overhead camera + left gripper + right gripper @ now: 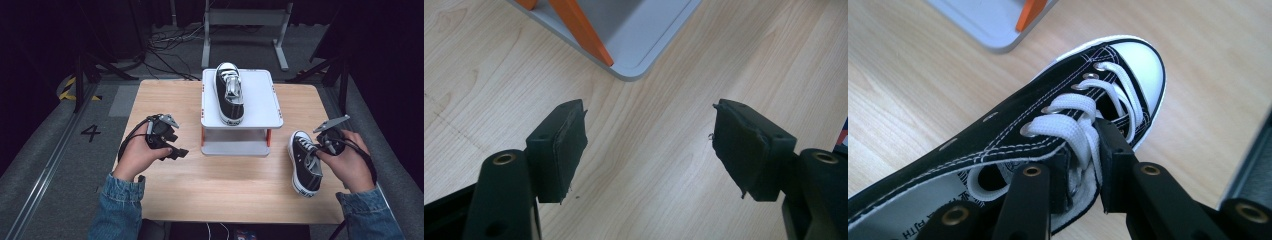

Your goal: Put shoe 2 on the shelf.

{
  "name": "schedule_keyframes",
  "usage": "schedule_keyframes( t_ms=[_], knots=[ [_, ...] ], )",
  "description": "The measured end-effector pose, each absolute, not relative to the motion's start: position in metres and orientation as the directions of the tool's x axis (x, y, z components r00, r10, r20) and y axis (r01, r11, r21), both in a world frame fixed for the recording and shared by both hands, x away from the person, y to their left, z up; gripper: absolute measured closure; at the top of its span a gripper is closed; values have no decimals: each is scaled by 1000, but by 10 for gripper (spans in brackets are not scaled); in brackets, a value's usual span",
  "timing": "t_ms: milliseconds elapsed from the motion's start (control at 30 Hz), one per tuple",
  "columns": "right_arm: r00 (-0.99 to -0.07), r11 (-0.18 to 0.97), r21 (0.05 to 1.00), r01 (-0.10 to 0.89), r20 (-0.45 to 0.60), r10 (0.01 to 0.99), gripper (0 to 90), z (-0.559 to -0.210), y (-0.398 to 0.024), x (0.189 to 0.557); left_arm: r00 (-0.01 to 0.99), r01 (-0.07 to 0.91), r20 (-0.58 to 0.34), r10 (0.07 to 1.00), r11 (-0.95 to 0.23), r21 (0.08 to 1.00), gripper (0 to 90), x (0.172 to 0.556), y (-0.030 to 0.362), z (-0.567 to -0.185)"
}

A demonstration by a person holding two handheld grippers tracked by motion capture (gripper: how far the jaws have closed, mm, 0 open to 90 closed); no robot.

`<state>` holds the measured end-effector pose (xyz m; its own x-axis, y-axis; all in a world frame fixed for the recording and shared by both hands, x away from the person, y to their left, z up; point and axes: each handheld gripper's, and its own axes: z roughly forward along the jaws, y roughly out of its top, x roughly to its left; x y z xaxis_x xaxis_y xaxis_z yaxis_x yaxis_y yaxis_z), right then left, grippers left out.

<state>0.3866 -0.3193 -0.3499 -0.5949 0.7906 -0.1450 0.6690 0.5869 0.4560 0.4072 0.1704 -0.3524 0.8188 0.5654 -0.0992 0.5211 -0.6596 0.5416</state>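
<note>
Step in hand: placing the second sneaker (305,163) on the white stand (265,107), beside the first sneaker (229,92), as I judge it.
Right gripper (1083,165): its jaws are clamped on the tongue and laces of the second sneaker, at the right side of the table (165,100).
Left gripper (649,145): jaws spread wide, nothing between them, above bare wood near the stand's corner.
Sneaker position: toe points away from the person; it looks tilted.
How to do it well: keep a firm pinch, lift high enough to pass the stand's rim, and set it down parallel to shoe 1.
Risk: the soft tongue may slip.
</note>
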Motion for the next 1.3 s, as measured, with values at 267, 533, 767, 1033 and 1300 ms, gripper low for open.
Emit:
schedule_keyframes(
  t_ms=[267, 533, 767, 1033, 1300],
  knots=[
    [-575, 590, 470, 657, -194, 795, 776, -307, -324, 396, 811, 532, -103, 576, -652, 540, 302, 404, 176, -353],
    [-584, 594, 462, 658, -184, 790, 776, -276, -325, 410, 803, 537, -102, 587, -639, 551, 302, 402, 183, -351],
    [-605, 600, 443, 666, -149, 782, 776, -254, -327, 421, 797, 544, -104, 595, -633, 551, 302, 403, 188, -351],
    [-615, 611, 435, 662, -151, 774, 776, -229, -324, 434, 798, 546, -109, 593, -634, 548, 302, 402, 189, -353],
    [-633, 637, 458, 620, -188, 751, 776, -209, -307, 448, 787, 562, -111, 606, -633, 532, 301, 396, 193, -357]
  ],
)
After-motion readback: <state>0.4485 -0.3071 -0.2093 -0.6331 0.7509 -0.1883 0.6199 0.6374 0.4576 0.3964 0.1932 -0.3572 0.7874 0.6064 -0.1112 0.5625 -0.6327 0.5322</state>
